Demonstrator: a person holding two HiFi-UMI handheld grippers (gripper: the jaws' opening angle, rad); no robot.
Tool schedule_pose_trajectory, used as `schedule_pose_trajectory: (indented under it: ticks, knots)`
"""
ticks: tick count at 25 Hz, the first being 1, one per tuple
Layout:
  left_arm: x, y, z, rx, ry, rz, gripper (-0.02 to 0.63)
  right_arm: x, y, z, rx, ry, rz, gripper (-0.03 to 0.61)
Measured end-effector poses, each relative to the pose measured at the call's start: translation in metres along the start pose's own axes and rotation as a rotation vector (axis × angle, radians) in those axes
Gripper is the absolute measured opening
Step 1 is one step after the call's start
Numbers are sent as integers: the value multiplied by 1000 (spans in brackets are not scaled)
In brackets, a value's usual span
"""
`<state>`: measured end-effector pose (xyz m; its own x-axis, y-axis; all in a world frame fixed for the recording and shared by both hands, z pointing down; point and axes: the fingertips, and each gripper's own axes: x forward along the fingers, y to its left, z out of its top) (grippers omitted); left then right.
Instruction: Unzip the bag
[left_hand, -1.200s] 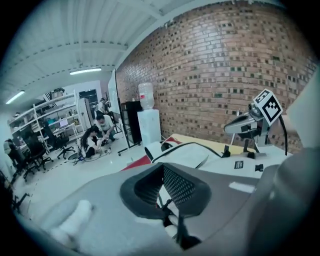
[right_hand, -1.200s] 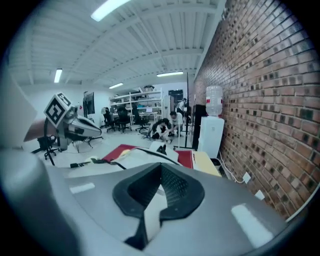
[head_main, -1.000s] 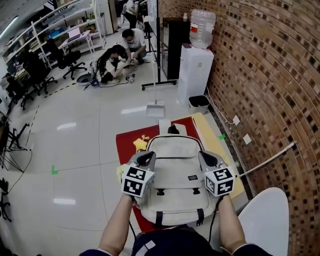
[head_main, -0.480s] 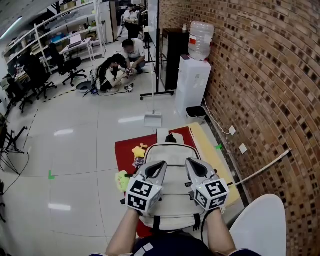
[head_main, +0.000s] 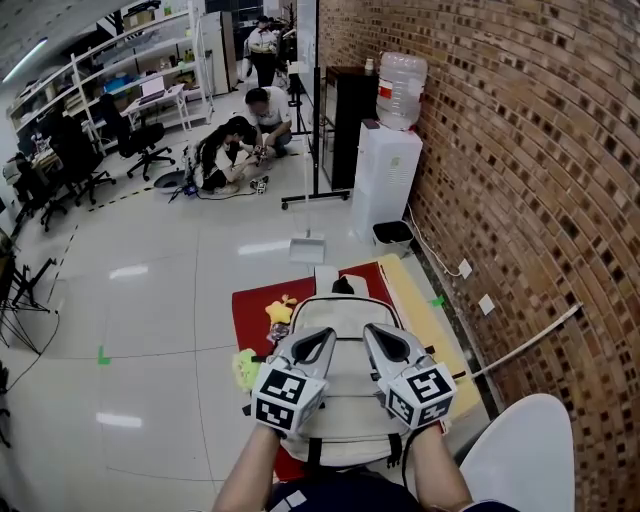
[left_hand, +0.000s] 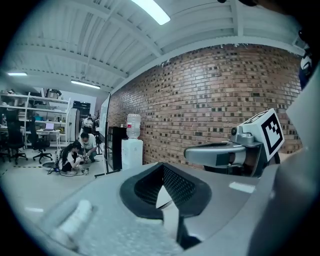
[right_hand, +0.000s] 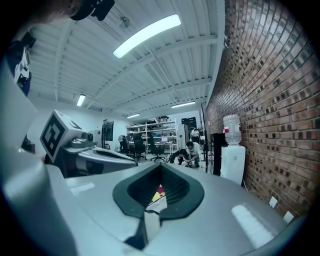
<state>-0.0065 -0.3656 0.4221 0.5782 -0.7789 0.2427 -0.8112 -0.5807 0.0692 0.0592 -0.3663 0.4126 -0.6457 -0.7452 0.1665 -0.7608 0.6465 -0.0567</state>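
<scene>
On the glossy pale floor (head_main: 150, 290), at the person's 12 o'clock, a red rectangular mat (head_main: 252, 312) carries a beige fabric backpack (head_main: 345, 318) lying flat. Over the backpack's near half hover the left tongs (head_main: 324, 334) and the right tongs (head_main: 373, 331), side by side, each closed on nothing. A small yellow plush toy (head_main: 279, 311) lies at the backpack's 10 o'clock.

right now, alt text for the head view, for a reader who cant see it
The left gripper and right gripper, both shut and empty, hover side by side over a beige backpack lying on a red mat. A brick wall runs along the right, with a water dispenser against it.
</scene>
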Motion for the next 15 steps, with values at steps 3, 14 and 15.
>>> schedule_pose_trajectory:
  ticks: [3,14,15]
  knots:
    - [1,-2,1,1,3,-4,3,-1,-1,2,-1,1,3,5]
    - [5,-10,-5,8,22,-25,3,-6,-7,5,-1,-8,4,5]
    - [5,-10,-5,9,22,-24,3,-6,-7,5,-3,-9,3,5]
